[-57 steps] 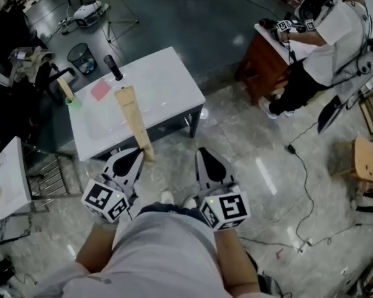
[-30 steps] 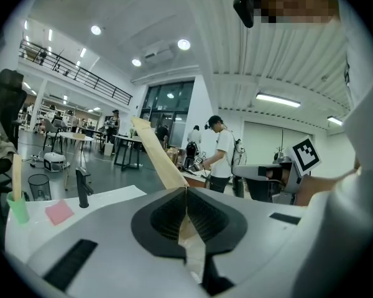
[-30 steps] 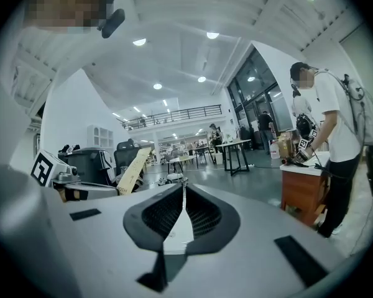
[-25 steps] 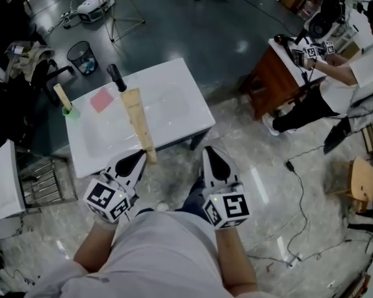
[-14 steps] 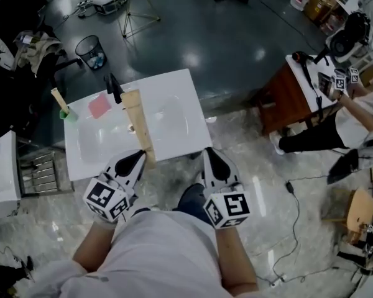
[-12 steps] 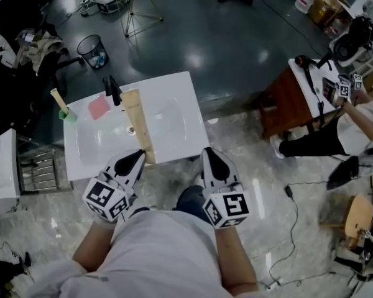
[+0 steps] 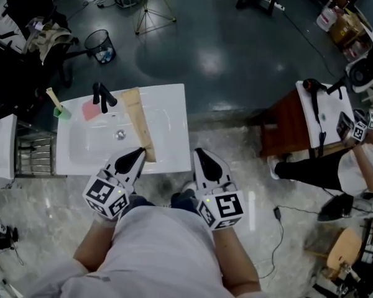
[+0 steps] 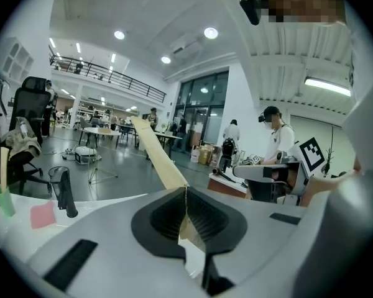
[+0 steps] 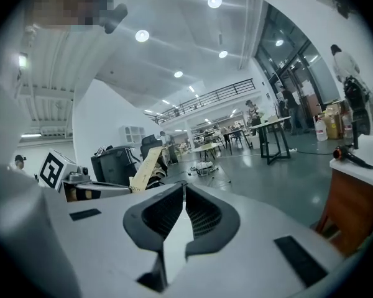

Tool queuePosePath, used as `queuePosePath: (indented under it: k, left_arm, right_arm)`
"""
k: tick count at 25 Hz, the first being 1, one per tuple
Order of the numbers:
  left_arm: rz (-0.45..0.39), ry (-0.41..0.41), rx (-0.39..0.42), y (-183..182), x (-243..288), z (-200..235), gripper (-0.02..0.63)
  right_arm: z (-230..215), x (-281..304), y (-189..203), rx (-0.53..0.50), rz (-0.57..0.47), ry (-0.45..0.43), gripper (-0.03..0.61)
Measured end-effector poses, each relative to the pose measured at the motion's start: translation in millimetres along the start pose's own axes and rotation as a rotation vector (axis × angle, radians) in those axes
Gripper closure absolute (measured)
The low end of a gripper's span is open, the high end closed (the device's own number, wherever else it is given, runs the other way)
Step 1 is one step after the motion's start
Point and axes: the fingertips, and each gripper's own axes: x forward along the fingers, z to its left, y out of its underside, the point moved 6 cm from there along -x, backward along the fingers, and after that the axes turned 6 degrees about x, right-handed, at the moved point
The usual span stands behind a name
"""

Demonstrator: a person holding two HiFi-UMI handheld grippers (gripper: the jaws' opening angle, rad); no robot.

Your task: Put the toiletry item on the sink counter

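L gripper (image 7: 138,156): jaws shut tight on the narrow end of the toiletry item (image 7: 138,123), a long flat tan strip that widens toward its far end. L gripper view shows the jaws (image 8: 186,188) pinching it edge-on, and the strip (image 8: 155,151) slants up and away, clear of the white top. R gripper (image 7: 202,157): jaws closed w/ nothing between them (image 9: 184,188).

Seen from the head view, the item runs from the near edge of the sink counter (image 7: 174,104) toward the far edge and ends just beside the black faucet (image 7: 101,95). Below it is the basin (image 7: 105,143). A pink pad (image 7: 90,109) and a green cup (image 7: 58,110) sit at the far-left corner.

Handling, my guess: light, thin, fairly stiff but prob. creasable. An end grip leaves a long overhang, so it may droop or twist. A hold nearer mid-length would be steadier. Bare strip along the right edge looks best for laying it flat.
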Motion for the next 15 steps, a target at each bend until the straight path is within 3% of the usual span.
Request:
queuePosePath:
  k: [6, 15]
  left_arm:
    - [0.005, -0.028, -0.047, 0.8, 31.8, -17.5, 0.594]
    - [0.022, -0.049, -0.089, 7.2, 54.5, -13.0, 0.593]
  right_arm:
    - [-28.6, 10.1, -8.5, -0.016, 0.039, -0.066, 0.555]
    - [-44.3, 19.2, -13.8, 0.001, 0.06, -0.08, 0.555]
